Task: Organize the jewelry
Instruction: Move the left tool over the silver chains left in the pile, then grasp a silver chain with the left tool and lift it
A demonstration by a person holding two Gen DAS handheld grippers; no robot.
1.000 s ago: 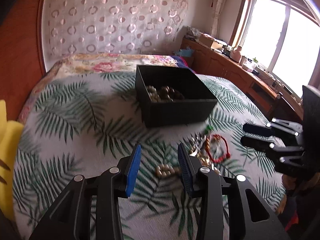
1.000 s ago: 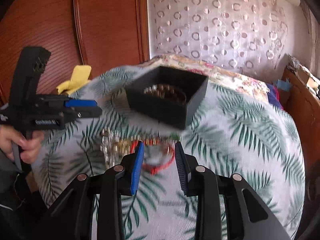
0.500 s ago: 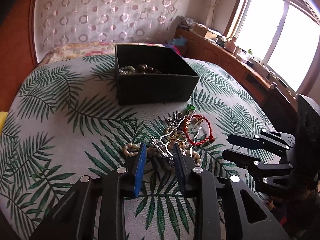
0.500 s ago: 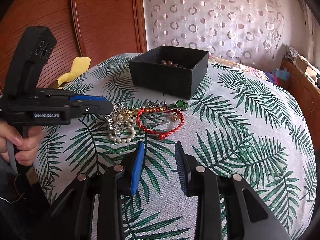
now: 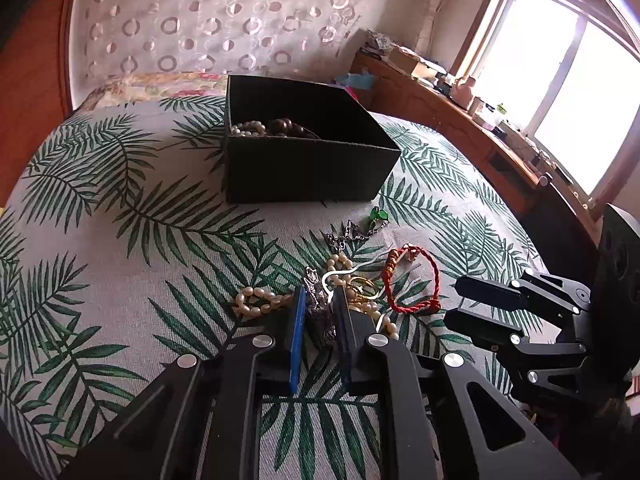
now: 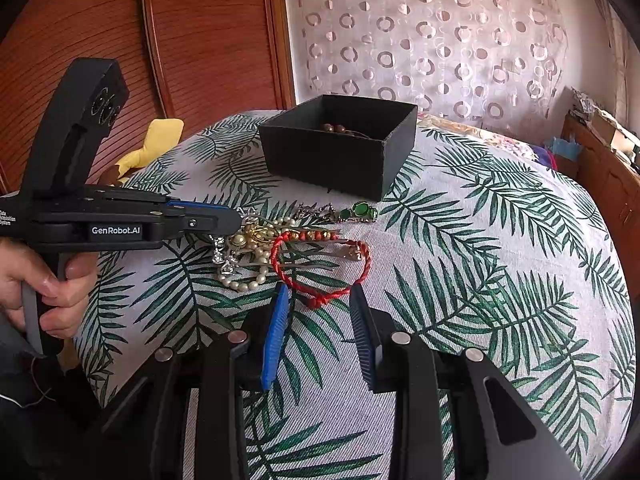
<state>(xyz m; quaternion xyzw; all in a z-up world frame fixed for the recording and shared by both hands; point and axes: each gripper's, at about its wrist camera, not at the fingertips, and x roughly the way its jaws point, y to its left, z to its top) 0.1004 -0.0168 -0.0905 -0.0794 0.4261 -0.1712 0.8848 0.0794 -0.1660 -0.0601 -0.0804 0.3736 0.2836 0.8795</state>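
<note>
A heap of jewelry lies on the palm-leaf cloth: a red cord bracelet [image 5: 412,280] [image 6: 320,268], a pearl strand [image 5: 260,300] [image 6: 244,280], gold pieces [image 6: 256,236], a silver piece [image 5: 318,308] and a green stone piece [image 5: 378,214] [image 6: 358,211]. A black open box [image 5: 308,172] [image 6: 340,156] behind the heap holds beads and pearls. My left gripper [image 5: 320,300] has its fingers closed around the silver piece at the heap's near edge. My right gripper [image 6: 318,294] is open, its fingertips on either side of the red bracelet's near knot.
The round table's cloth [image 6: 500,264] drops away at the edges. A yellow cloth [image 6: 152,144] lies at the left by wooden panels. A wooden counter with clutter [image 5: 460,92] runs under the window. A patterned curtain hangs behind.
Both grippers moved down and in toward the heap. The left fingers narrowed around the silver piece. The right fingers spread wider and reached the red bracelet.
</note>
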